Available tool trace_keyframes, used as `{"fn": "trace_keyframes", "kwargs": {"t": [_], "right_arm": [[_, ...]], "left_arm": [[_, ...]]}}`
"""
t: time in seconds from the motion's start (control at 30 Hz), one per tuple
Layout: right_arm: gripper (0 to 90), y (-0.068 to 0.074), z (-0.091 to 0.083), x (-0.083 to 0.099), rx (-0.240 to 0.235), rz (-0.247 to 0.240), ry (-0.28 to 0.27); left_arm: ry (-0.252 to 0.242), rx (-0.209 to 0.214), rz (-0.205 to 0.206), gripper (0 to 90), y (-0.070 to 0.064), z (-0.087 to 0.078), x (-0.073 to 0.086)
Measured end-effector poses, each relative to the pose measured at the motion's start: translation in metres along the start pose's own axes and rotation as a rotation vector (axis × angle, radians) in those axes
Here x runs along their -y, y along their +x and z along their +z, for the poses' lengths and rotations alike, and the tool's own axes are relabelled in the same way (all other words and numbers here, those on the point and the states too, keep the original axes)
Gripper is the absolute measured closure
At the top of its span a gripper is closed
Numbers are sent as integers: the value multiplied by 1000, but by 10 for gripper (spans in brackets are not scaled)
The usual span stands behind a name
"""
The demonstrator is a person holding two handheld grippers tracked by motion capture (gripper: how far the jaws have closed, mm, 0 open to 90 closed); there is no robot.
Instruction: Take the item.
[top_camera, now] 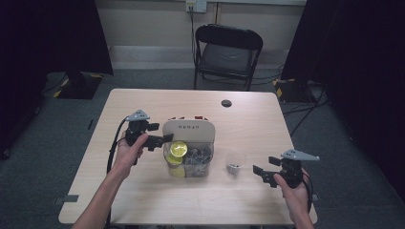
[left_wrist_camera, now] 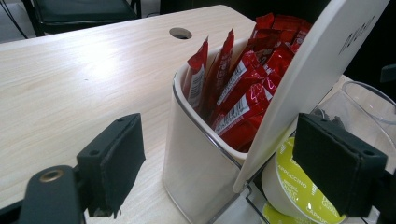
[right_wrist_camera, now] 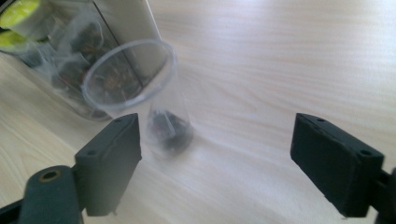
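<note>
Your two handheld claws, black with grey plates on top

Your left claw (top_camera: 161, 139) is matte black with a grey three-cornered plate on top and a black cable trailing back past your bare forearm. Your right claw (top_camera: 258, 171) matches it, plate and cable alike. Up close, each jaw is a blocky black pad with small screw holes, and a brass-coloured ringed hole sits in the arm below it.
</note>
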State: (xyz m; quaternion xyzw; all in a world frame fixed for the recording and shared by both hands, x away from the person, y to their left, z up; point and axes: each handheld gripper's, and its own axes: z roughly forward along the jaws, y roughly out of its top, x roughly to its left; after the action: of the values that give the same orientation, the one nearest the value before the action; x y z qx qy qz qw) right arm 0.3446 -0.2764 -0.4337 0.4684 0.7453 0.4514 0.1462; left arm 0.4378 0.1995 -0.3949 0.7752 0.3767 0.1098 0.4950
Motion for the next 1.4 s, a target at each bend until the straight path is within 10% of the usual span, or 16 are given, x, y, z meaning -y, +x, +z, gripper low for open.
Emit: {"fn": "trace_keyframes", "kwargs": {"t": [0.33, 0.8, 1.4], "right_arm": [[149, -13, 13, 25, 79, 34, 96], [150, -15, 31, 35, 183, -36, 195], [139, -19, 37, 49, 254, -76, 163]], "left_arm": [[-5, -12, 4, 171, 1, -5, 0], [-42, -27, -16, 167, 12, -22, 0], [-116, -87, -68, 174, 26, -32, -10]]}}
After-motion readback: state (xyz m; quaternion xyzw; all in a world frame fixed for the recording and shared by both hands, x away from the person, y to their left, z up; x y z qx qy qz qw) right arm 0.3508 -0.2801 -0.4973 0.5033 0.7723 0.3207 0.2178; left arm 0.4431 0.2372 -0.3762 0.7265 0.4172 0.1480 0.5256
